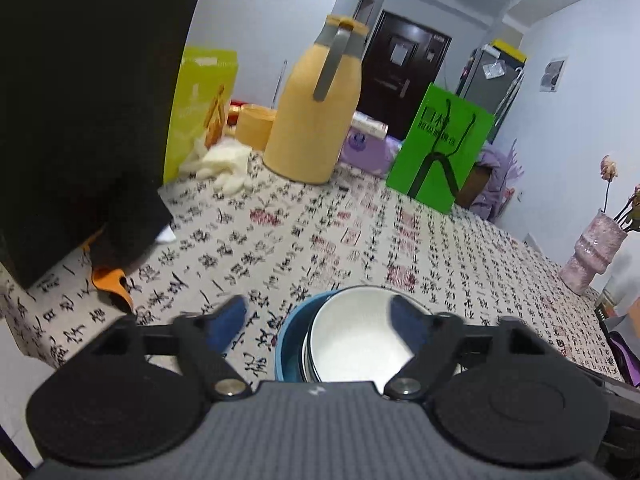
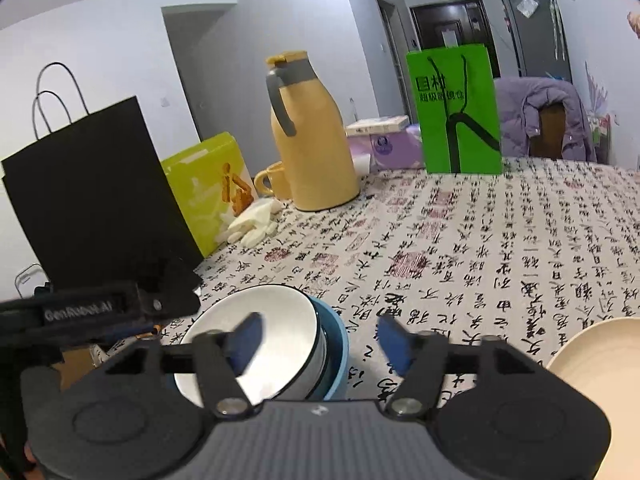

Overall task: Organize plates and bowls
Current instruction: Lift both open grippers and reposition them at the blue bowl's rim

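Note:
A white bowl (image 1: 352, 340) sits nested inside a blue bowl (image 1: 286, 344) on the calligraphy-print tablecloth. My left gripper (image 1: 320, 316) is open, its blue pads spread wide on either side of the stack and pressing on nothing. In the right wrist view the same white bowl (image 2: 280, 308) tilts a little inside the blue bowl (image 2: 336, 344). My right gripper (image 2: 320, 332) is open too; its left finger overlaps the white bowl and its right finger hangs over bare cloth. A cream plate (image 2: 592, 356) lies at the lower right edge.
At the back stand a black paper bag (image 2: 100, 200), a yellow-green box (image 2: 208, 184), white gloves (image 2: 252, 224), a yellow mug (image 2: 274, 180), a yellow thermos jug (image 2: 312, 144) and a green bag (image 2: 456, 112). A pink vase (image 1: 592, 256) stands right.

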Available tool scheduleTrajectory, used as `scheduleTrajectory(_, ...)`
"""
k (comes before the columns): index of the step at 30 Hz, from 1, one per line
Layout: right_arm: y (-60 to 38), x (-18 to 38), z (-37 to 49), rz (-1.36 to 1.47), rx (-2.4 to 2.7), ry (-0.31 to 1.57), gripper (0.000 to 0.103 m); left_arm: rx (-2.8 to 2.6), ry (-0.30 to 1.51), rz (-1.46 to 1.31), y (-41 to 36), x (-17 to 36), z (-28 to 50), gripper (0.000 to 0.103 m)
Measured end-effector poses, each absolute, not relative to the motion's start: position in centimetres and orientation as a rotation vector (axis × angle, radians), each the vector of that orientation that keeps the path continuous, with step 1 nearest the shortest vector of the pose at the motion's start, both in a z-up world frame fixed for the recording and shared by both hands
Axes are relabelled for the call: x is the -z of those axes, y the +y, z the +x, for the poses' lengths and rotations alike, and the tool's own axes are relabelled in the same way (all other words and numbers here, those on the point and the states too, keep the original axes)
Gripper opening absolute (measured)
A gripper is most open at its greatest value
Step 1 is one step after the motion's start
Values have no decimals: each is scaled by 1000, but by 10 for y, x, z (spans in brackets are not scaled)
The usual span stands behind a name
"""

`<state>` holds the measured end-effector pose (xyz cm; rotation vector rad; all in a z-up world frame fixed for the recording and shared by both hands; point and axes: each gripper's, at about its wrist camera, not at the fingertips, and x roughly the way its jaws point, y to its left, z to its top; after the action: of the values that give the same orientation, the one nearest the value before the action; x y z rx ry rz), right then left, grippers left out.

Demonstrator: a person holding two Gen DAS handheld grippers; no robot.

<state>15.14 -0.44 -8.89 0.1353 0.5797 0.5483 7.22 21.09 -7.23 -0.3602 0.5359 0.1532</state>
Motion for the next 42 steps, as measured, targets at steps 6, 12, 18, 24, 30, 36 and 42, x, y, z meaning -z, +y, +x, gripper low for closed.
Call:
scheduleTrajectory(6,-19,87,129,110,-554,505,103,-179,440,-303,202,64,52,103)
scheduleTrajectory(12,-34,82,106,115,-573,425,103,-158,387,-313,195,62,32,103)
scheduleTrajectory(18,-43,80,93,104,-557,411,103,-174,358,-294,190,60,15,103)
scheduleTrajectory(24,-48,85,83,115,-581,434,103,-166,361,-280,192,66,7,103)
scheduleTrajectory(30,-54,87,80,104,-589,431,103,-169,384,-264,198,73,5,103)
scheduleTrajectory(36,-58,93,88,140,-598,477,103,-184,394,-283,213,78,8,103)
scheduleTrajectory(42,-51,98,99,141,-596,512,103,-181,400,-290,224,82,13,103)
